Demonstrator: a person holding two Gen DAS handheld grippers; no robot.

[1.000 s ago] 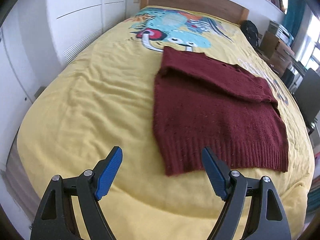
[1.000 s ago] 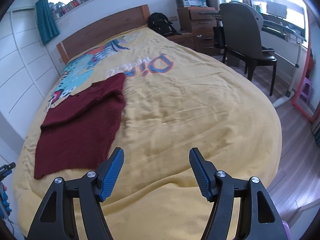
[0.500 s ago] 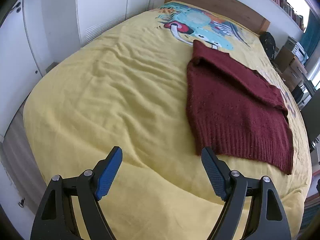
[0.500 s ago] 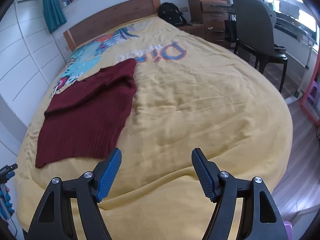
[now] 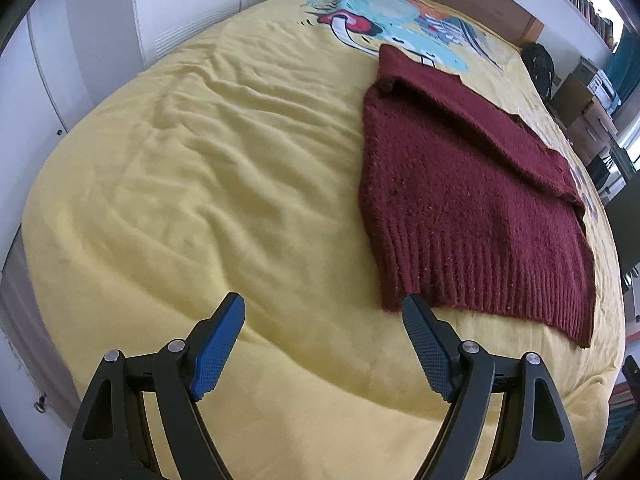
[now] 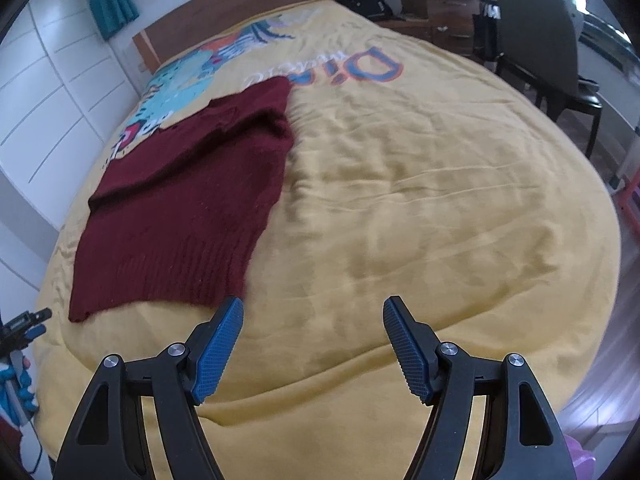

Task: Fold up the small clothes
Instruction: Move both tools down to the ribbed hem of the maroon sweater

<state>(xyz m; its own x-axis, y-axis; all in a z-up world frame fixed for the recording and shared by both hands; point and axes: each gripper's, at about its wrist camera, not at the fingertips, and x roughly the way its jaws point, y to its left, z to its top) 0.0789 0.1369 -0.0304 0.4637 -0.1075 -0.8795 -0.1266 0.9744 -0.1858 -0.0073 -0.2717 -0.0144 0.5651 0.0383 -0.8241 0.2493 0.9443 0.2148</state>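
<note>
1. a dark red sweater [image 5: 472,196] lies flat on the yellow bedspread [image 5: 224,184], sleeves folded in, ribbed hem toward the foot of the bed.
2. the left hand-held gripper [image 5: 323,312] is spread wide with nothing between its pads, just beside the hem's corner.
3. the right hand-held gripper [image 6: 313,314] also gapes empty, near the hem's other corner.
</note>
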